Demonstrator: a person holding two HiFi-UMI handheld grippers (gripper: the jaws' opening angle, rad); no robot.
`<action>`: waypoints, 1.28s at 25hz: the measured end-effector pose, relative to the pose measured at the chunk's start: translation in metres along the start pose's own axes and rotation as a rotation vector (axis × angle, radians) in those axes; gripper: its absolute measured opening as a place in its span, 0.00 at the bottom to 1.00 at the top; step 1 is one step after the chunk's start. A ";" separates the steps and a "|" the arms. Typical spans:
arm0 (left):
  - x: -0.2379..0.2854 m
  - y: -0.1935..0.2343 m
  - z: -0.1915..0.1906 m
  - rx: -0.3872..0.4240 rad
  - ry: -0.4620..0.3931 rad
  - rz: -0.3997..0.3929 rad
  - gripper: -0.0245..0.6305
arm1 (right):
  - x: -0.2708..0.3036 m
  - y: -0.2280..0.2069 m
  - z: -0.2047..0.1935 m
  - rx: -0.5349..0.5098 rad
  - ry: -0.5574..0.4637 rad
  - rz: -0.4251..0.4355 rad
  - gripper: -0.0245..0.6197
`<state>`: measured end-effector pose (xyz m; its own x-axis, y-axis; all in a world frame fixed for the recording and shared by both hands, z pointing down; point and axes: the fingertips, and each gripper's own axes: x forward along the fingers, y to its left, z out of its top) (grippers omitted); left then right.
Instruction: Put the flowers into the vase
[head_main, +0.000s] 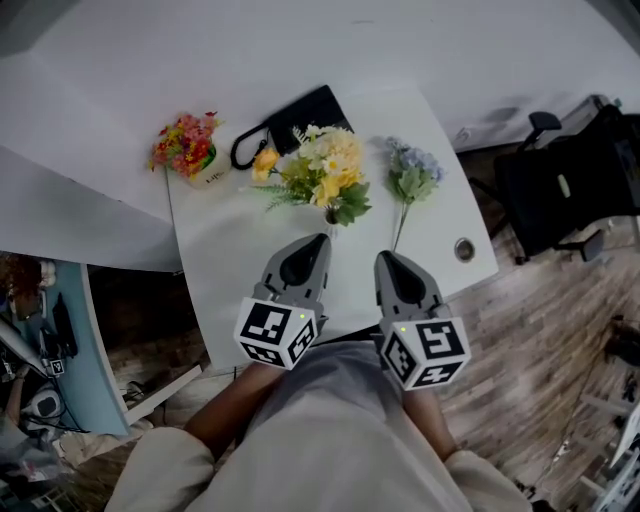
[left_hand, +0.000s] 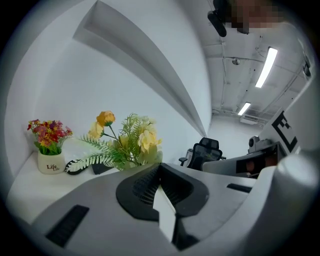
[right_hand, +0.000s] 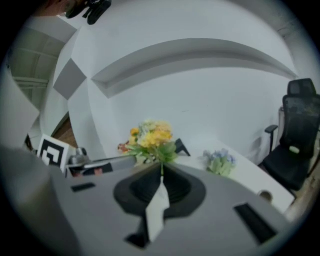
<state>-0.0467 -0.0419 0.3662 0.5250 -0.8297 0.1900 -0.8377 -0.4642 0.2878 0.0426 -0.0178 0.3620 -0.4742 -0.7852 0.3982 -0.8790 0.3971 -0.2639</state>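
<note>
A bouquet of yellow and white flowers (head_main: 322, 170) stands upright mid-table, also visible in the left gripper view (left_hand: 131, 141) and the right gripper view (right_hand: 152, 138). What holds its stems is hidden. A blue flower (head_main: 412, 178) lies on the table to its right, its stem pointing toward me, and shows in the right gripper view (right_hand: 220, 162). My left gripper (head_main: 319, 240) is shut and empty just in front of the bouquet. My right gripper (head_main: 385, 258) is shut and empty beside the blue flower's stem end. Both pairs of jaws meet with nothing between them (left_hand: 160, 166) (right_hand: 162, 172).
A small white pot of red and pink flowers (head_main: 187, 147) (left_hand: 49, 145) sits at the table's far left. A black pouch with a loop (head_main: 290, 125) lies behind the bouquet. A round cable hole (head_main: 464, 249) is near the right edge. A black office chair (head_main: 560, 190) stands to the right.
</note>
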 end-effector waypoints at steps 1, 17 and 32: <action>0.002 -0.002 0.000 0.004 0.003 -0.006 0.07 | 0.002 -0.003 0.000 0.002 0.005 -0.009 0.08; 0.040 -0.035 -0.018 0.035 0.095 -0.130 0.07 | 0.043 -0.089 -0.015 0.076 0.128 -0.171 0.08; 0.060 -0.031 -0.039 -0.002 0.180 -0.095 0.07 | 0.095 -0.157 -0.057 0.205 0.274 -0.249 0.21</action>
<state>0.0167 -0.0653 0.4049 0.6203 -0.7131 0.3267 -0.7828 -0.5368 0.3146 0.1323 -0.1280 0.4911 -0.2685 -0.6787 0.6835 -0.9536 0.0871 -0.2881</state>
